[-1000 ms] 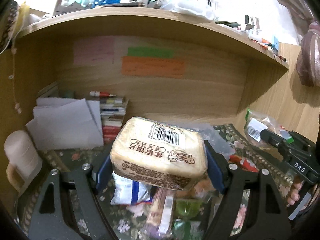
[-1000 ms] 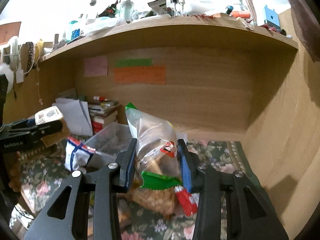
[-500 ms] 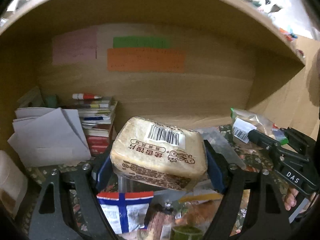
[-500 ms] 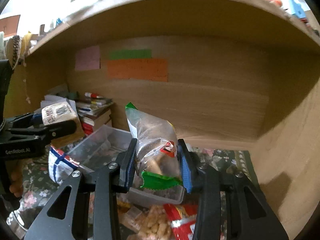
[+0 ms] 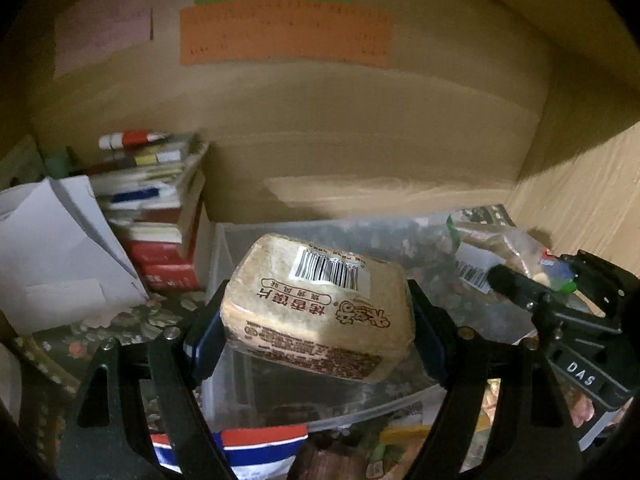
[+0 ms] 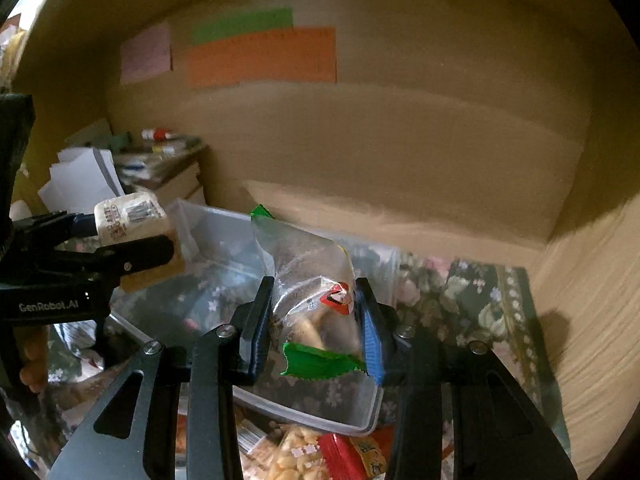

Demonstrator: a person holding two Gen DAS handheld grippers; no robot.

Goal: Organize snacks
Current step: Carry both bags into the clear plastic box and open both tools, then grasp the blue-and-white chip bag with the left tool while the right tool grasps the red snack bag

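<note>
My left gripper (image 5: 316, 324) is shut on a tan packet of toast slices (image 5: 316, 308) with a barcode label, held over the near left part of a clear plastic bin (image 5: 248, 384). My right gripper (image 6: 314, 328) is shut on a clear snack bag with green ends (image 6: 308, 292), held over the same bin (image 6: 216, 236). In the left wrist view the right gripper (image 5: 560, 308) and its bag (image 5: 484, 252) are at the right. In the right wrist view the left gripper (image 6: 84, 256) and toast packet (image 6: 128, 216) are at the left.
A stack of books (image 5: 160, 208) and white papers (image 5: 52, 240) stand left of the bin. Loose snack packets (image 6: 312, 456) lie on the floral cloth (image 6: 472, 296) in front of it. Wooden back wall with coloured notes (image 5: 284, 32) and a wooden side wall (image 6: 592, 320) at right.
Both grippers have moved forward into the shelf recess with their packets, from above the loose snacks to over the clear bin. Both grips are unchanged.
</note>
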